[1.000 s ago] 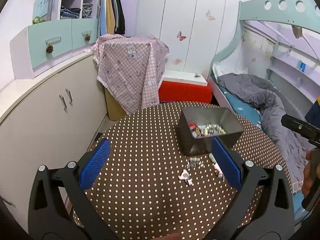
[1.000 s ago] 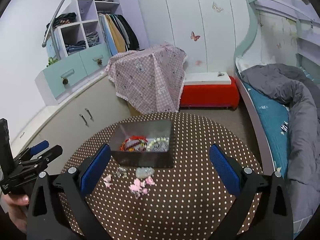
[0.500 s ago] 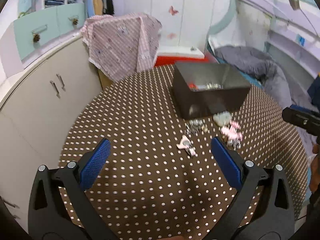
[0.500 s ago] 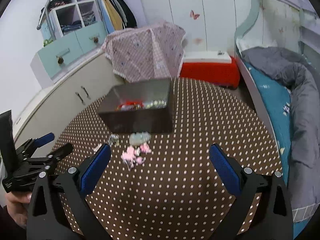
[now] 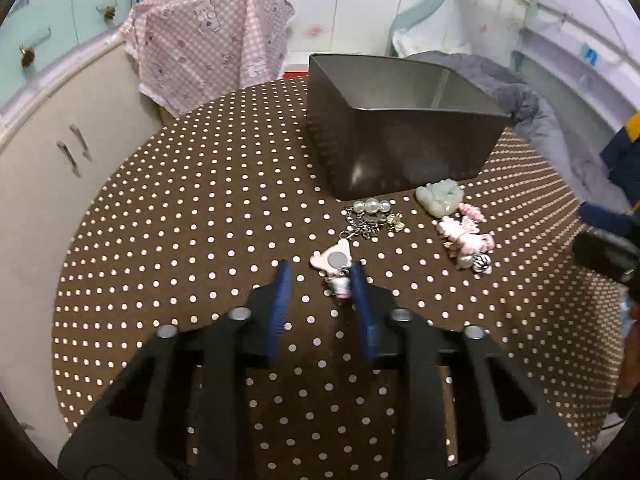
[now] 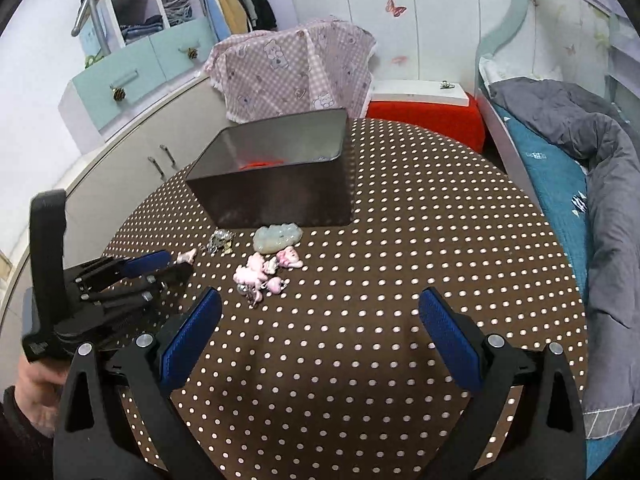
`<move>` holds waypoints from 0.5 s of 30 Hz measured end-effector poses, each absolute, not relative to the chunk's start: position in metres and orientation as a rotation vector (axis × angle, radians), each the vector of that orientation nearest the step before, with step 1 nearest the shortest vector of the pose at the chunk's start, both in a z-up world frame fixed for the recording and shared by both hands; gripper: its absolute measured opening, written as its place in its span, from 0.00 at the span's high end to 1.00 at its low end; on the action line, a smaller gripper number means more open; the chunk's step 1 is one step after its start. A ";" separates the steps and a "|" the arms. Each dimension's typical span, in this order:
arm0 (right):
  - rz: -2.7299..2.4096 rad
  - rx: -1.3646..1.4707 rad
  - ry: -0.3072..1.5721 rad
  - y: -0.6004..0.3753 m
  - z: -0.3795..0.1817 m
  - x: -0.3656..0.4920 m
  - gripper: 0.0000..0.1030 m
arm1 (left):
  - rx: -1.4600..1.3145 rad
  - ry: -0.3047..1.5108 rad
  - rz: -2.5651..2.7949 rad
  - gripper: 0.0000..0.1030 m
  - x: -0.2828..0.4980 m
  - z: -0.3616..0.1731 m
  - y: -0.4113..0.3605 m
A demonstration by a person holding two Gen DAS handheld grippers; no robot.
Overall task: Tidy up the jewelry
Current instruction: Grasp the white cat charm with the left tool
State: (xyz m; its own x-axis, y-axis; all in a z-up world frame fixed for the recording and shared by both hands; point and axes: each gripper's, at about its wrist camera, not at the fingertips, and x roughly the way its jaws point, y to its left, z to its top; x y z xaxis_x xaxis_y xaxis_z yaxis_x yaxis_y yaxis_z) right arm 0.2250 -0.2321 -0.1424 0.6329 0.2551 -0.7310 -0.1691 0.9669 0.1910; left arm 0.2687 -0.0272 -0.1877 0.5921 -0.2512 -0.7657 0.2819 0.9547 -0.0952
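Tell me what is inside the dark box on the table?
In the right wrist view, something red shows inside the box behind its front wall. That wall covers the rest of the bottom.

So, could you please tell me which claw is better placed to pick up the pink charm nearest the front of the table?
Left. The left claw has just been closing with its fingertips beside the pink charm, though not yet gripping it. The right claw hangs wide open over bare tablecloth.

White wardrobe doors with butterfly stickers [image 6: 396, 7] line the far wall. A pink checked cloth [image 6: 292, 68] drapes over furniture beside cream cabinets [image 5: 60, 160]. A grey duvet [image 6: 592, 152] covers the bed.
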 end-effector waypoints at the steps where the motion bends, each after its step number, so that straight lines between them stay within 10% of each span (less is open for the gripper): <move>1: 0.252 0.103 0.857 -0.229 -0.145 0.226 0.08 | 0.028 0.888 -0.318 0.88 0.268 -0.188 -0.024; 6: 0.316 0.068 0.883 -0.208 -0.157 0.232 0.10 | 0.012 0.879 -0.312 0.87 0.260 -0.188 -0.011; 15: 0.323 -0.040 0.895 -0.178 -0.175 0.245 0.52 | -0.013 0.876 -0.319 0.87 0.257 -0.192 -0.012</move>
